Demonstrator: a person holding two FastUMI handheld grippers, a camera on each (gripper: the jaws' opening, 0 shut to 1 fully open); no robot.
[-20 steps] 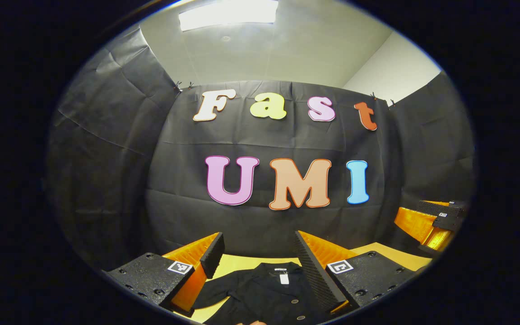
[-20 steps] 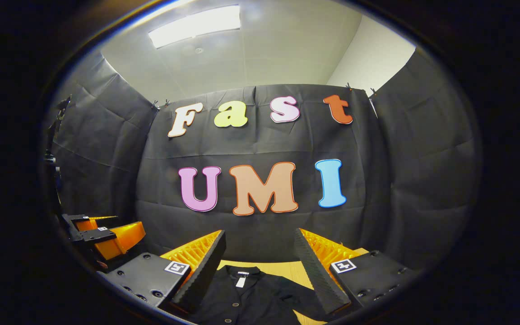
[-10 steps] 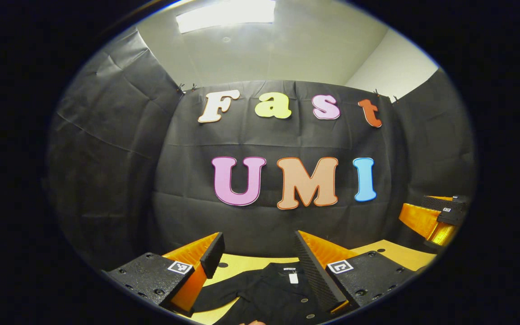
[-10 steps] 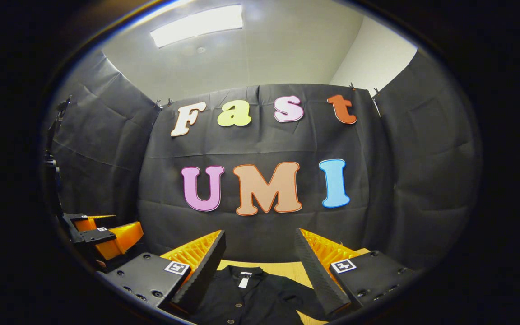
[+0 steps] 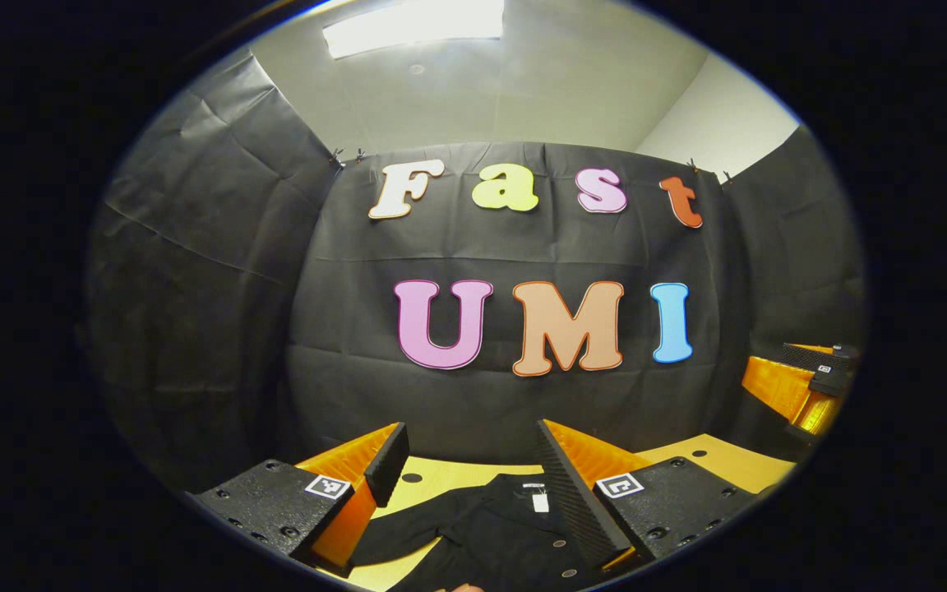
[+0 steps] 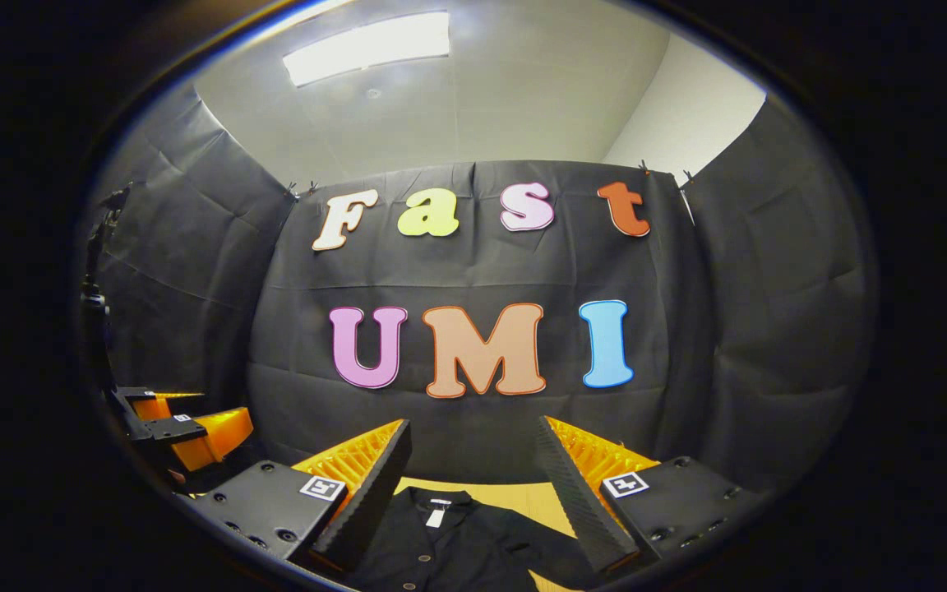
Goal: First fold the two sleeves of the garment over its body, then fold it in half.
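A black buttoned garment [image 5: 490,530] lies flat on the wooden table [image 5: 720,460], collar and white neck label toward the booth wall. One sleeve [image 5: 408,526] stretches out to the left in the left gripper view. My left gripper [image 5: 469,460] hangs open above the garment, fingers wide apart, nothing between them. In the right gripper view the garment [image 6: 457,543] lies below my right gripper [image 6: 473,460], which is open too and holds nothing; the other sleeve [image 6: 556,538] spreads to the right. The right gripper [image 5: 798,382] also shows at the right edge of the left gripper view, the left gripper [image 6: 186,427] at the left edge of the right gripper view.
Black cloth walls close the booth behind and on both sides of the table. Bare wood [image 6: 523,493] shows past the collar, and small dark holes [image 5: 412,477] dot the tabletop. A dark stand [image 6: 95,312] rises at the far left in the right gripper view.
Both views have drifted slightly: the wall slid a little right in the left gripper view and a little down in the right gripper view. Both grippers stayed open; the garment has not moved.
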